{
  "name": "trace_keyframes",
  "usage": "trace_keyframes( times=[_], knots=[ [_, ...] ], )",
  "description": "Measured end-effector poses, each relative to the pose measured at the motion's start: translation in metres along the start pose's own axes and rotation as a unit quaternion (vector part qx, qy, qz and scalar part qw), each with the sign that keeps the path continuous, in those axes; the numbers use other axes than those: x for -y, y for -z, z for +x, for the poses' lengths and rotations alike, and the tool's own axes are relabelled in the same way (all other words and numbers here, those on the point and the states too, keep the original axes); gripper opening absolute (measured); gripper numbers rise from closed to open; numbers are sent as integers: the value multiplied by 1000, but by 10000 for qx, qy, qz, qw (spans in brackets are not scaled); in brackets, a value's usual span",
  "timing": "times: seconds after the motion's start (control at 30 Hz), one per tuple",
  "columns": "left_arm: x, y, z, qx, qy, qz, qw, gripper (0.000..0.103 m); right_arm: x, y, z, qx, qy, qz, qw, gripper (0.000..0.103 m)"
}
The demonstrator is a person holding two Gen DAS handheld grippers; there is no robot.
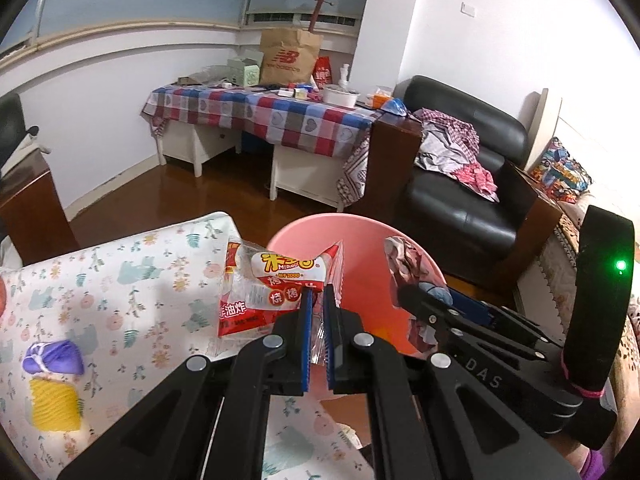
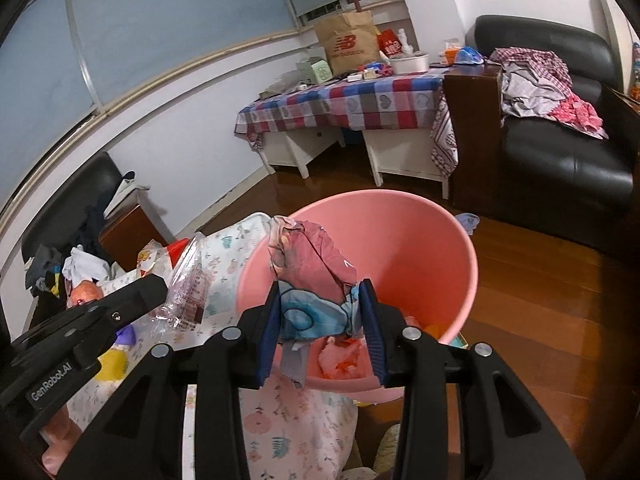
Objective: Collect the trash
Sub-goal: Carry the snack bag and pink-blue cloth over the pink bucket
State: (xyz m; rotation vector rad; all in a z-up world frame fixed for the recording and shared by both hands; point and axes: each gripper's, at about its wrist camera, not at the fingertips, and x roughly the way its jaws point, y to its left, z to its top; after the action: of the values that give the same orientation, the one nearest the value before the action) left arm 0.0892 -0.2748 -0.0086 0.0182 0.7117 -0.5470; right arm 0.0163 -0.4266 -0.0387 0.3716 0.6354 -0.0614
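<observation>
Each hand-held gripper [image 1: 316, 296] [image 2: 320, 292] clamps a wrapper [image 1: 276, 280] [image 2: 312, 280] over the pink bin [image 2: 440, 248].

We see lived-in home room: black leather armchair [image 1: 468, 184] with clothes [image 1: 456, 148] thrown on it, table under checked cloth [image 1: 260, 116] crowded with household things, paper shopping bag [image 1: 290, 56], wooden floor [image 1: 168, 192], floral bedding [image 1: 120, 280] in front.

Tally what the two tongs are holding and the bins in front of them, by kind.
Clear snack wrappers, red and white print: 1, in the left tongs
Crumpled pink and blue wrappers: 1, in the right tongs
Pink bins: 1
Total: 3
</observation>
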Motion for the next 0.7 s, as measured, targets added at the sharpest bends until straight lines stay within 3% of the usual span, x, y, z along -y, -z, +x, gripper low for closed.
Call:
trace_keyframes(
  times=[0.7],
  knots=[
    [20, 0, 60, -404, 386, 145, 9983, 5, 24, -1, 32, -152, 287, 83, 9994, 39]
  ],
)
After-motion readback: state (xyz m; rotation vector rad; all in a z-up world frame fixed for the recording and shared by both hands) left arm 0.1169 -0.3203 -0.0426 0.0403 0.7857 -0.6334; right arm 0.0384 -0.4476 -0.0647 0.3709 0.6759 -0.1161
